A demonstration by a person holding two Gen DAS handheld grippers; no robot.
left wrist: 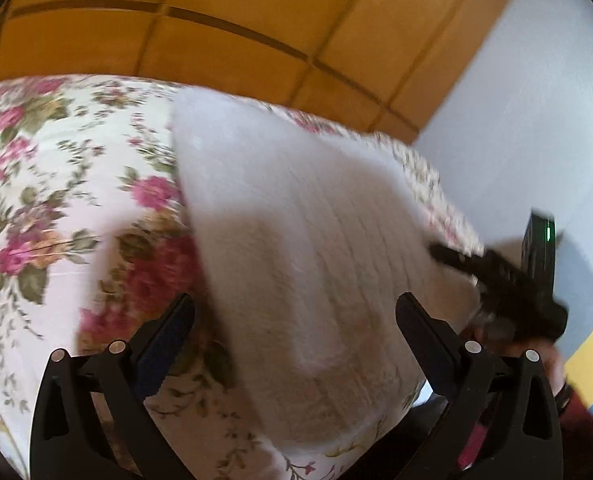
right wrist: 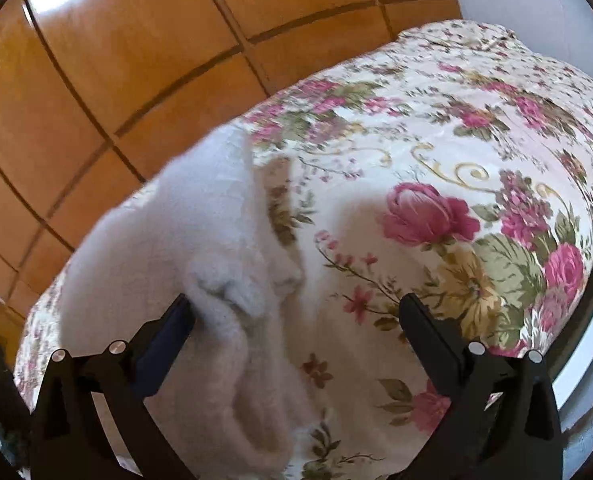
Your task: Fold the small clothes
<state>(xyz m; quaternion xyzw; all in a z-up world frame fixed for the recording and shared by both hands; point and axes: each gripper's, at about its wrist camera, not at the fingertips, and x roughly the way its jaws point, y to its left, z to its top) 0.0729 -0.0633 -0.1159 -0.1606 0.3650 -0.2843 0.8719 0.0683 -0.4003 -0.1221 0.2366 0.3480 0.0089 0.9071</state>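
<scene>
A small white fluffy knitted garment lies on a floral bedspread. My left gripper is open, its jaws wide apart above the garment's near part. The other gripper shows at the right edge of that garment, blurred. In the right wrist view the garment is bunched and folded over at the left. My right gripper is open, its left finger beside the garment's folded edge. Whether any finger touches the cloth I cannot tell.
The bedspread covers a bed or cushion with pink roses. Orange wooden panels stand behind it, also in the right wrist view. A pale wall is at the right. A person's sleeve shows bottom right.
</scene>
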